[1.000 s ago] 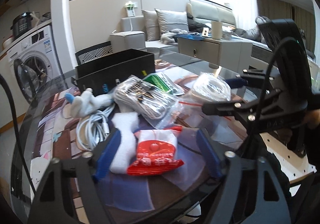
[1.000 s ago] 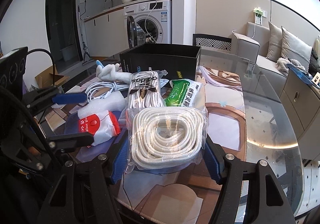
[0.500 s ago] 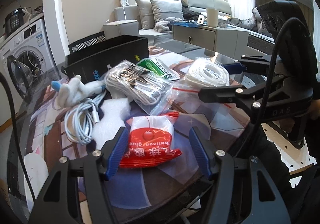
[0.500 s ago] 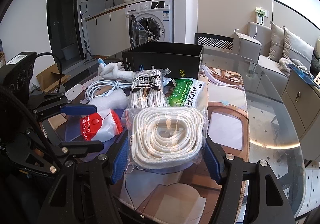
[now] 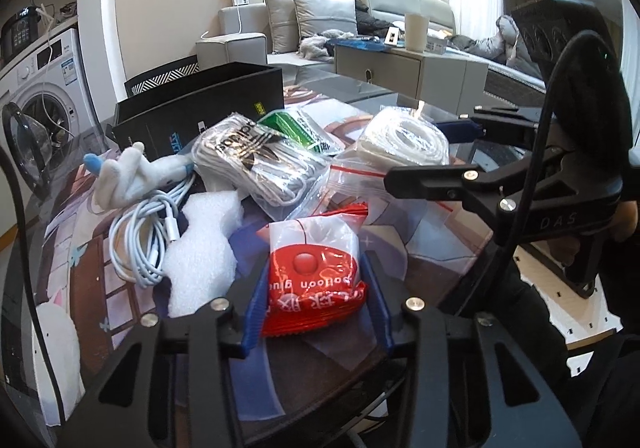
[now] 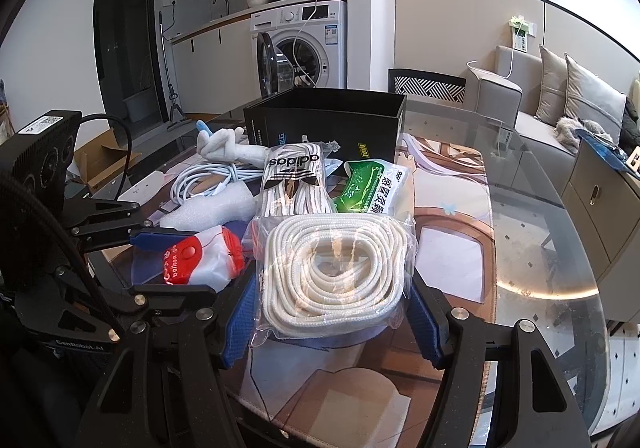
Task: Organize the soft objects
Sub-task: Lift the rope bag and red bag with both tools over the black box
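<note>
- Balloon glue packet [image 5: 316, 276], red and white, sits nearest, between the blue pads of the left hand-held gripper [image 5: 316, 288]; the pads [image 5: 254, 304] press its two sides, so I judge it clenched on the packet, ready to lift.
- Rope bag [image 6: 332, 272], a clear pouch of coiled white cord just right of the balloon glue packet, lies between the spread fingers of the right hand-held gripper [image 6: 332, 312]. The pads stand clear of its edges, so this one reads as released, only straddling the bag.
- Both hand-held grippers sit close together at the near rim of the tabletop [image 6: 540, 248]; lifting the packet straight up looks safest, since a sideways swing could knock the other tool.
- Foam sheet [image 5: 200, 248] touches the packet's left side, with the white cable [image 5: 140, 236] coiled just beyond it; either could drag along if snagged.
- Behind the packet, the adidas lace bag [image 6: 294, 183] and green medicine pouch [image 6: 372, 183] lean together, and a plush toy [image 5: 128, 171] lies further left.
- Black box [image 6: 328, 123], open-topped, stands farthest behind the packet, probably the bin for these soft things. The path there crosses the pile, so the load must clear it.
- Bare glass lies to the right of the packet, beyond the rope bag, offering free room.
</note>
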Demonstrator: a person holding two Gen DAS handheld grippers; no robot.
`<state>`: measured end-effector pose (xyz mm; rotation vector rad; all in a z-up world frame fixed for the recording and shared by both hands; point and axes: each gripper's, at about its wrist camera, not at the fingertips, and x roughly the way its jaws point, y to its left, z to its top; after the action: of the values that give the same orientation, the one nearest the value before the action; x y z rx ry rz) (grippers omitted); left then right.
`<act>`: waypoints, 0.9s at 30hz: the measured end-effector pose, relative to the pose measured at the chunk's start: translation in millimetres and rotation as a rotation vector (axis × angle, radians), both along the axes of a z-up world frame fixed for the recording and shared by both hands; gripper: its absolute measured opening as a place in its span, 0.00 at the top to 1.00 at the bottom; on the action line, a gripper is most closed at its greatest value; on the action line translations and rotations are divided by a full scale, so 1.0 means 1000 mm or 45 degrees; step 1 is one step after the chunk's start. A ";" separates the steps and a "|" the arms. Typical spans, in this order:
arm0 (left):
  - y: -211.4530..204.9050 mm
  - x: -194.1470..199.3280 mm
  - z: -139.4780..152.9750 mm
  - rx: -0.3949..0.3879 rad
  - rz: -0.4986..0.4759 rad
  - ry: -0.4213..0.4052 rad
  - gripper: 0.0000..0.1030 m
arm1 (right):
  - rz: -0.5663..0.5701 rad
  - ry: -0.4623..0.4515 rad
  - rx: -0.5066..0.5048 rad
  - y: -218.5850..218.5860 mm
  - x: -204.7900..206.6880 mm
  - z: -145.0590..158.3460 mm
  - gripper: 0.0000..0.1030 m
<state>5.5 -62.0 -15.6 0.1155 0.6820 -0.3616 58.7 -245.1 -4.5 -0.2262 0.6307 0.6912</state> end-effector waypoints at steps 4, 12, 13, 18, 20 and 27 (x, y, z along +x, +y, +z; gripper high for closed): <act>0.004 -0.002 0.007 -0.020 0.015 -0.025 0.59 | -0.005 -0.017 0.015 -0.003 -0.002 0.005 0.35; 0.022 -0.001 0.030 -0.084 0.103 -0.089 0.59 | -0.003 -0.049 0.067 -0.007 -0.006 0.021 0.35; 0.025 -0.001 0.032 -0.086 0.113 -0.098 0.59 | -0.004 -0.054 0.071 -0.007 -0.006 0.023 0.35; 0.039 0.002 0.045 -0.096 0.196 -0.148 0.59 | 0.004 -0.071 0.089 -0.004 -0.004 0.034 0.35; 0.046 0.004 0.051 -0.101 0.235 -0.164 0.58 | 0.005 -0.086 0.088 -0.002 -0.002 0.041 0.35; 0.072 0.014 0.068 -0.118 0.367 -0.207 0.58 | 0.003 -0.116 0.111 0.004 0.008 0.060 0.35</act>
<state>19.8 10.3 52.0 -0.0419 0.5108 -0.1051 67.0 -240.9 55.6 -0.1769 0.5120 0.7051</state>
